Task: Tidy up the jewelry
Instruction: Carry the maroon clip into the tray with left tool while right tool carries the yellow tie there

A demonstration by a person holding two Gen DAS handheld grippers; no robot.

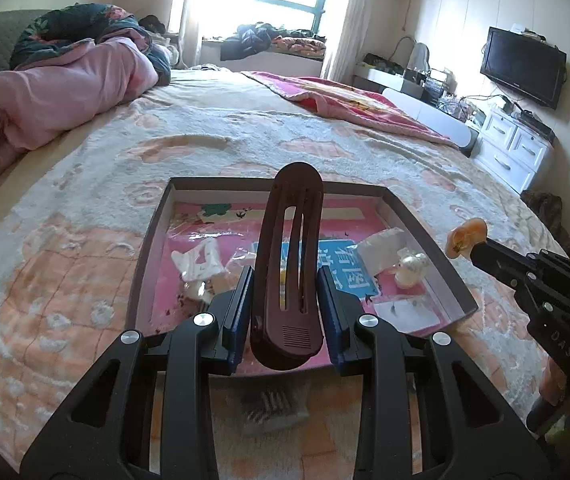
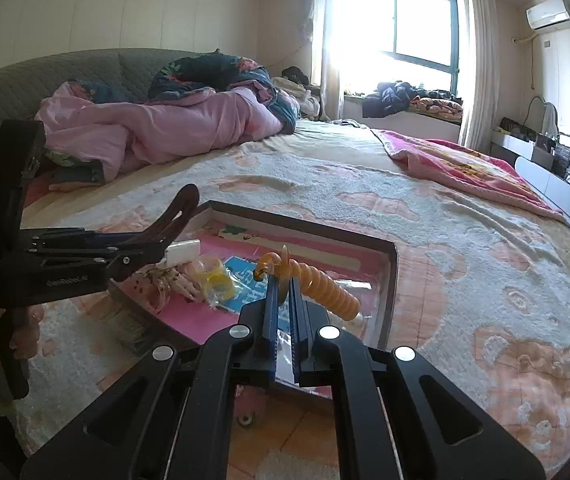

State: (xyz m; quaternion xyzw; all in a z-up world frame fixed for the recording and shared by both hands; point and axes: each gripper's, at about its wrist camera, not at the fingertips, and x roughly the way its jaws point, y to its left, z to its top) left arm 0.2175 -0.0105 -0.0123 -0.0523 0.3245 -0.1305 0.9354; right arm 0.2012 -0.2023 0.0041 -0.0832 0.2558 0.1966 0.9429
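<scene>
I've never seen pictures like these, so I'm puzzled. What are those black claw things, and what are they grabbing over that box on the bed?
Those claws are two handheld grabbers, each squeezed by a person, not a robot. Each carries a small round-view camera looking along its fingers, so you get one picture per hand. The left gripper is shut on a long dark brown plastic hair clip. The right gripper is shut on an orange spiral hair clip. Below both lies a shallow dark-rimmed cardboard box with a pink bottom, resting on the fluffy peach-and-white bed blanket. Inside are small clear plastic packets of trinkets, too small to identify.
</scene>
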